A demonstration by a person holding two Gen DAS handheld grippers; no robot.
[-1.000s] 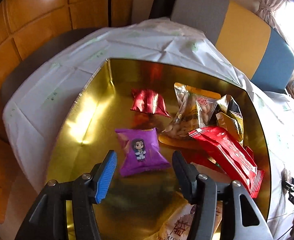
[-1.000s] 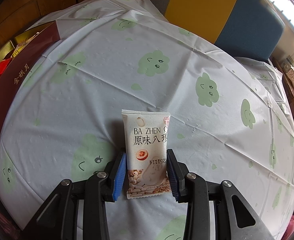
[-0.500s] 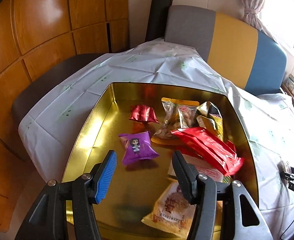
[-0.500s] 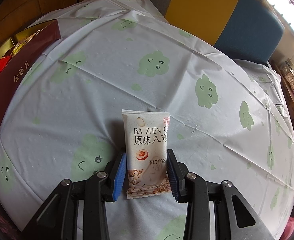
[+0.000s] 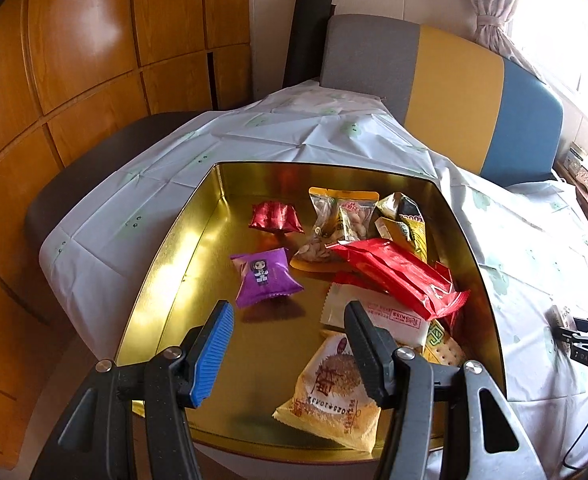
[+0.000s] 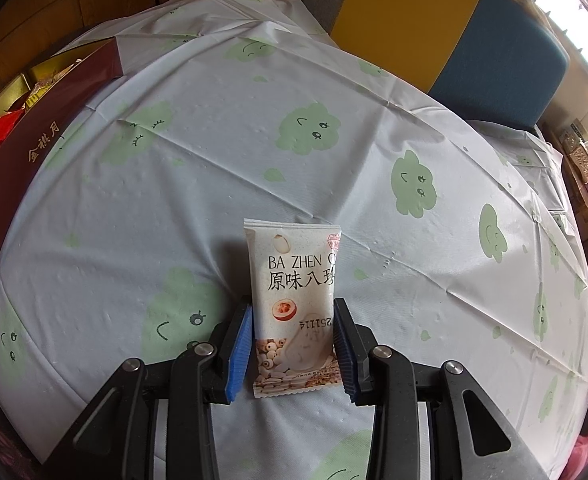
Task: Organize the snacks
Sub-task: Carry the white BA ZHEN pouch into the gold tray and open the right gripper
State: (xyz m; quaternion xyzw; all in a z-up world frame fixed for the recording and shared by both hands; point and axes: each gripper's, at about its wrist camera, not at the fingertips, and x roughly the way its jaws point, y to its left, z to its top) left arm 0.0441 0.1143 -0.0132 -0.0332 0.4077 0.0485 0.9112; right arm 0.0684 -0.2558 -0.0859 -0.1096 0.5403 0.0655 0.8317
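The gold tin (image 5: 197,216) is looked down on steeply from close above its near edge in the left wrist view. In the right wrist view, aimed steeper at the surface (image 6: 221,152), the tin (image 6: 9,88) is only caught far left.

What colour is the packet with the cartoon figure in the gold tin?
Purple packet, with a small dark-haired cartoon figure printed on it; clearest in the left wrist view.

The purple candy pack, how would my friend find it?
Look inside the shiny gold metal tin on the cloud-print tablecloth. The small purple pillow-shaped packet lies alone on the bare left side, the only one with a cartoon figure.
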